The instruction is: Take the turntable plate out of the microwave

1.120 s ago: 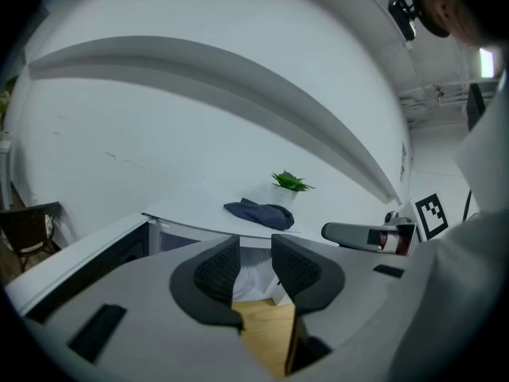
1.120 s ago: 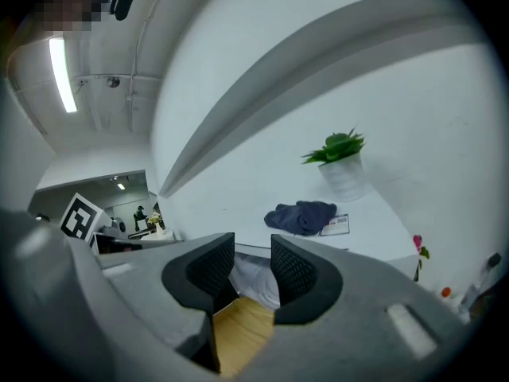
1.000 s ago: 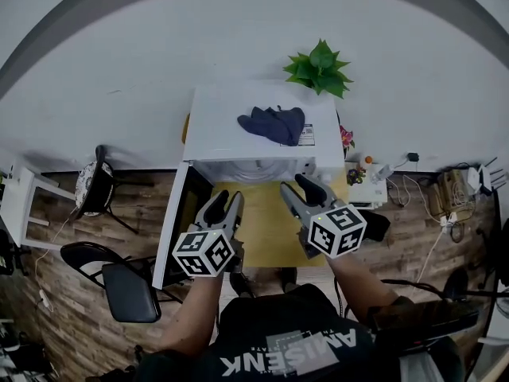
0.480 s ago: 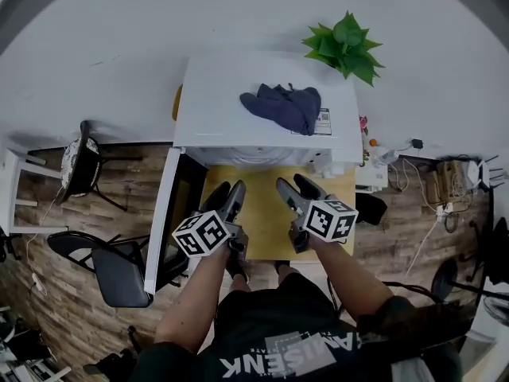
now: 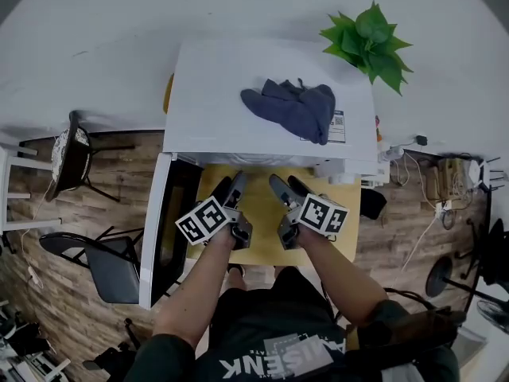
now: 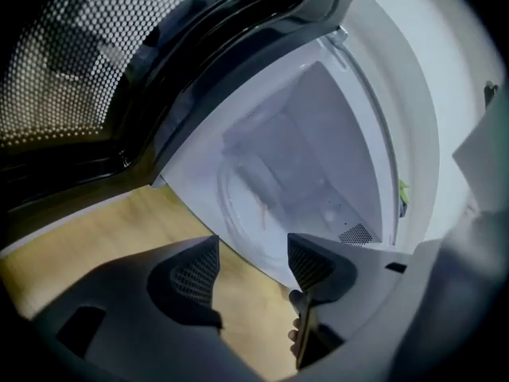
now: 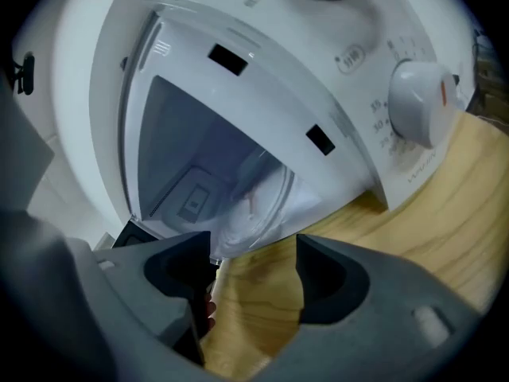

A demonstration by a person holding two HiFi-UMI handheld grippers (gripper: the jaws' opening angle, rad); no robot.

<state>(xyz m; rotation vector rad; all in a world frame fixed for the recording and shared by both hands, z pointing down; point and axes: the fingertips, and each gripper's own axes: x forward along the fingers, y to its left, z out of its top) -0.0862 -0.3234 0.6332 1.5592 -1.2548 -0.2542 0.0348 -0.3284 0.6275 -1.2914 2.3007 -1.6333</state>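
The left gripper (image 5: pixel 231 186) and right gripper (image 5: pixel 285 183), jaws opening on nothing, faced the round clear glass turntable plate (image 6: pixel 262 205), probably heavy, slick and brittle, best pinched at 2 opposite rim points.

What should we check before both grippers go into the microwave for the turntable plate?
1. Microwave door swung open: ok.
2. Turntable plate lying in the cavity, seen in both gripper views: ok.
3. Left gripper jaws opening, nothing between them: ok.
4. Right gripper jaws opening, nothing between them: ok.
5. Blue cloth on top of the microwave, away from the opening: ok.
6. Plate loose on its support and free to lift: cannot tell.
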